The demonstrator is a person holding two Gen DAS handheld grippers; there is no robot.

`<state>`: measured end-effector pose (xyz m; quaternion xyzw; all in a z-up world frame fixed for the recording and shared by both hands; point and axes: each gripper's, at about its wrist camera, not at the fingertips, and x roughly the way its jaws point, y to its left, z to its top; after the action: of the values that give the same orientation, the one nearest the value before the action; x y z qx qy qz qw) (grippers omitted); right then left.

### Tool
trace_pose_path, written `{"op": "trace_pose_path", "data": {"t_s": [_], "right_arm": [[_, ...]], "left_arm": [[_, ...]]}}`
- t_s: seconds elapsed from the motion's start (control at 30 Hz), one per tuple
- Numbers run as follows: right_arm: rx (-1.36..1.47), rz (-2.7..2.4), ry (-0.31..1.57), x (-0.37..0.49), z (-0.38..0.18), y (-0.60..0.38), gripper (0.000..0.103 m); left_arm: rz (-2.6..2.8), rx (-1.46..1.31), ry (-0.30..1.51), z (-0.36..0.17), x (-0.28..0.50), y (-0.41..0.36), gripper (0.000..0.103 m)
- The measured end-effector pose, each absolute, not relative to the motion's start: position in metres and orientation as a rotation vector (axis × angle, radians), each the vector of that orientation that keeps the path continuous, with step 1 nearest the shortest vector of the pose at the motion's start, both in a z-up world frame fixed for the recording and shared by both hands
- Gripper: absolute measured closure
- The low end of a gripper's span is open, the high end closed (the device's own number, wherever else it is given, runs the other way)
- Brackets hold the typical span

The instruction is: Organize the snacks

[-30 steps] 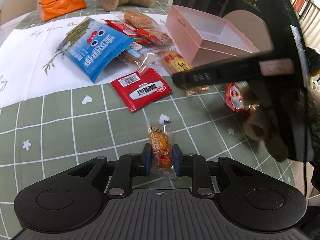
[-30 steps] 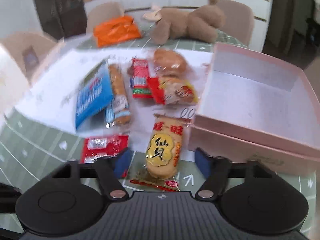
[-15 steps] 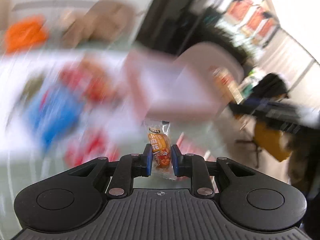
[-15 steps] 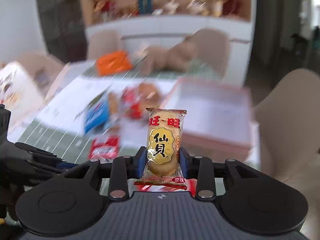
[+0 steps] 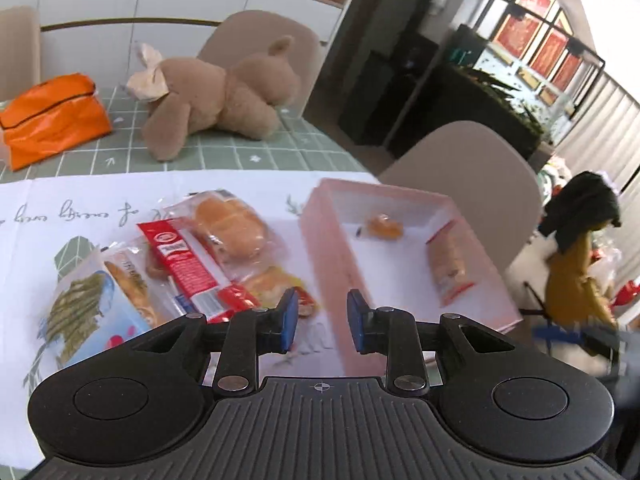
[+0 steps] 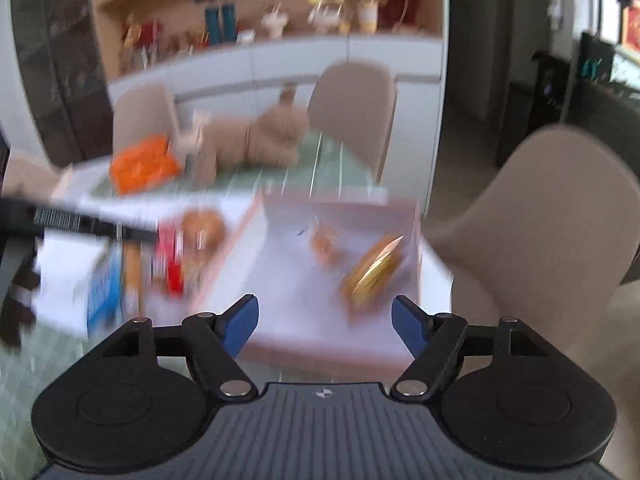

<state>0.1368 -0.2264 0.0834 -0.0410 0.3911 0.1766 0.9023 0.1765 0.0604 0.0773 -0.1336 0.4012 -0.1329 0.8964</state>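
Now both snack packets [image 5: 448,268] in pink box [image 5: 340,248], beyond opening grippers [image 5: 319,321].

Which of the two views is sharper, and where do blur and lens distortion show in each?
Left wrist view: mostly sharp; the teddy bear is crisp, only the pink box and its snacks smear slightly, and fisheye bends the cabinet edges. Right wrist view: heavy motion blur streaks the table, the snack pile and the box, while the right gripper itself stays sharp.
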Motion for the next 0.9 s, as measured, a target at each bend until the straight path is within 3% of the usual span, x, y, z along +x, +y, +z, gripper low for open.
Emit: {"op": "trace_pose_path", "data": {"t_s": [0.23,0.47,0.73,0.9], "right_arm": [[0.007,0.398,0.994,0.113,0.012,-0.212,0.029],[-0.009,0.411,0.961,0.078,0.008,-0.194,0.028],[-0.083,0.459,0.93,0.061,0.009,-0.165,0.023],[-0.161,0.493,0.908,0.051,0.007,-0.149,0.021]], "left_arm": [[-0.269,-0.069,0.861,0.055,0.232,0.026,0.073],[-0.277,0.131,0.926,0.015,0.232,0.02,0.069],[-0.308,-0.002,0.945,0.023,0.141,0.06,0.069],[-0.262,-0.248,0.933,0.032,0.09,0.097,0.07]]}}
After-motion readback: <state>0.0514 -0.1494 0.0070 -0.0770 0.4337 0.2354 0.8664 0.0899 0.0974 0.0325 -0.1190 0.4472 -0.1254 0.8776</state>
